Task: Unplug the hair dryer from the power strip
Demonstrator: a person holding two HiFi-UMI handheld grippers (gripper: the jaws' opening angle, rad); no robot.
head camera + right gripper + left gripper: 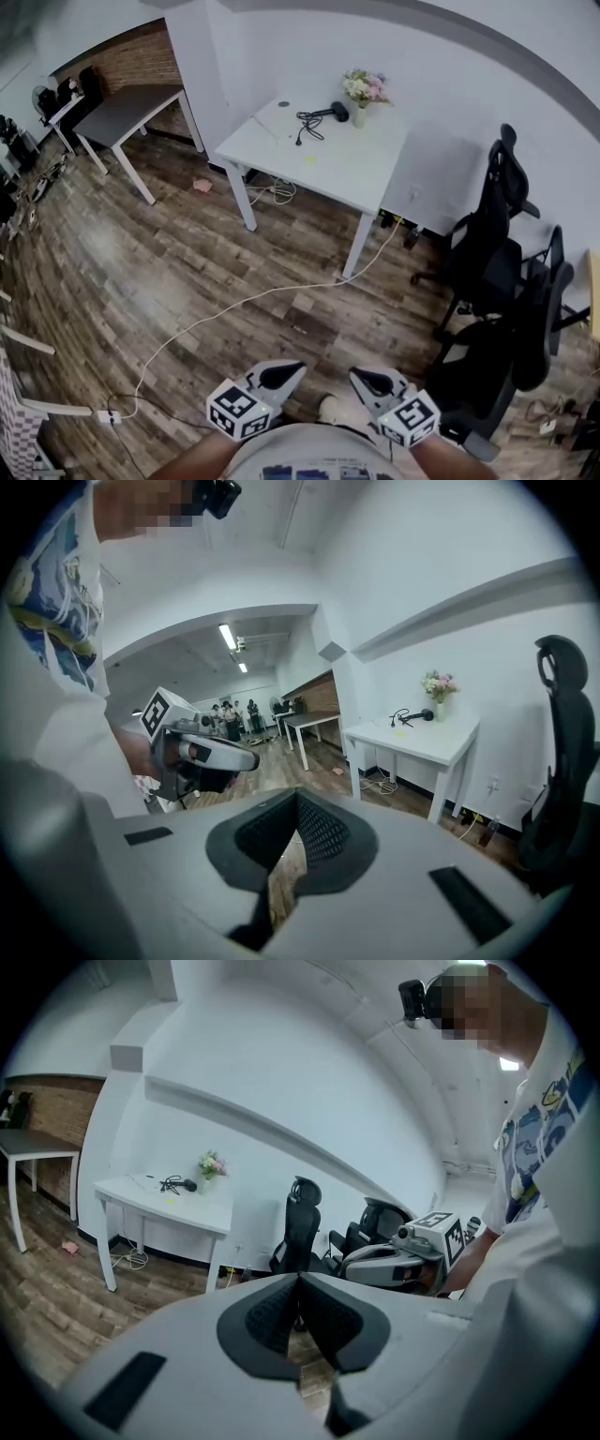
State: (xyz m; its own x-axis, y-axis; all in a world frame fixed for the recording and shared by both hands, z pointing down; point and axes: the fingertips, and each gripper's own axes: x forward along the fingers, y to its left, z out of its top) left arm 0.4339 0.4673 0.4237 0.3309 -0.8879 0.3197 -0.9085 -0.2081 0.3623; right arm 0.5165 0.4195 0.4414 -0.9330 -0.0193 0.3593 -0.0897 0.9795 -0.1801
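Note:
The black hair dryer point(334, 112) lies with its coiled cord on the white table point(328, 173) across the room, next to a vase of flowers point(365, 92). It also shows small in the left gripper view as the hair dryer point(178, 1184) and in the right gripper view as the hair dryer point(418, 715). A white power strip point(107, 415) lies on the floor at lower left, and its cord runs toward the table. My left gripper point(284, 377) and right gripper point(368, 382) are held close to the person's body, far from the table. Both are shut and hold nothing.
Two black office chairs point(499, 246) stand to the right of the table. A grey table point(127, 111) stands at the back left by a brick wall. White cable point(272, 192) lies coiled under the white table. A pink scrap point(202, 186) lies on the wooden floor.

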